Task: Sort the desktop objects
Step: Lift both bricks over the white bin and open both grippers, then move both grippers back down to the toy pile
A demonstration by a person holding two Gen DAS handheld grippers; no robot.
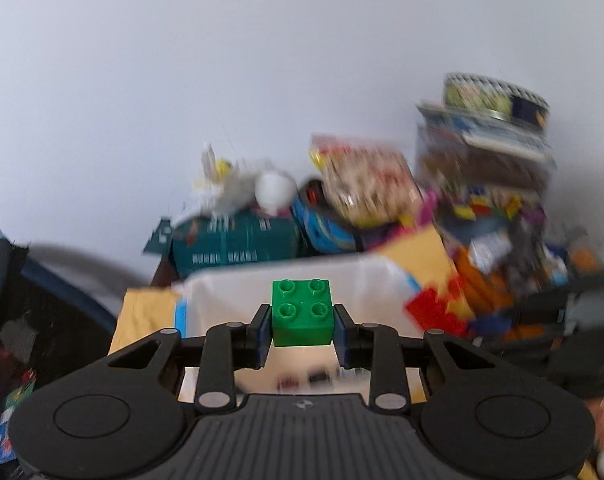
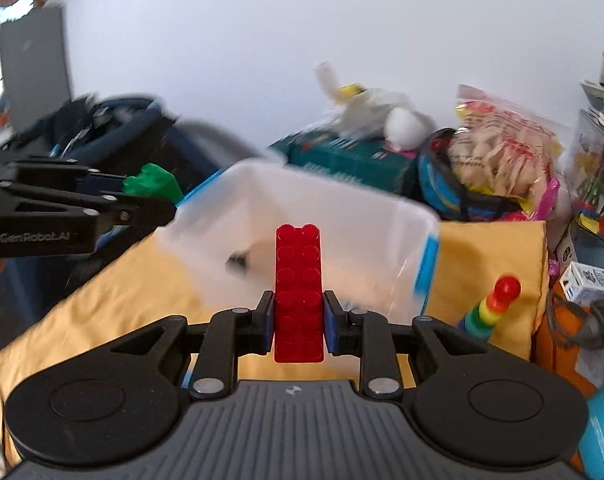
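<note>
Gripping a green four-stud brick (image 1: pixel 302 312) between its two fingers, the left gripper (image 1: pixel 302 326) has its jaws narrowed to the brick's width, pads pressed on the left and right faces, studs facing up. Just beyond the brick sits a clear plastic bin (image 1: pixel 229 280) with blue latches, standing on a yellow tablecloth (image 1: pixel 141 312). In the left wrist view the scene is motion-blurred, so the lettering on the teal box (image 1: pixel 237 240) behind the bin is too smeared to read.

The right gripper (image 2: pixel 298 322) is closed just as firmly on a long red brick (image 2: pixel 299 292), two studs wide, which points forward along the fingers toward the bin (image 2: pixel 342 216). Seen from this side, the left gripper (image 2: pixel 137 200) reaches in from the left with the green brick (image 2: pixel 151 186) at its tip, near the bin's left rim; its black side carries the words "GenRobot.AI" in pale letters.

Far behind the bin, clutter is piled against a white wall (image 2: pixel 302 20): the teal box (image 2: pixel 342 156), a white plush toy (image 2: pixel 382 114) on top of it, and to the right a clear bag (image 2: pixel 506 148) of pale pieces with red printing I cannot make out. Near the right corner of the tablecloth (image 2: pixel 101 312) stands a rainbow ring-stacker toy (image 2: pixel 492 308) topped by a red ball. A small white carton (image 2: pixel 590 278) with dark print, illegible, lies farther right.
</note>
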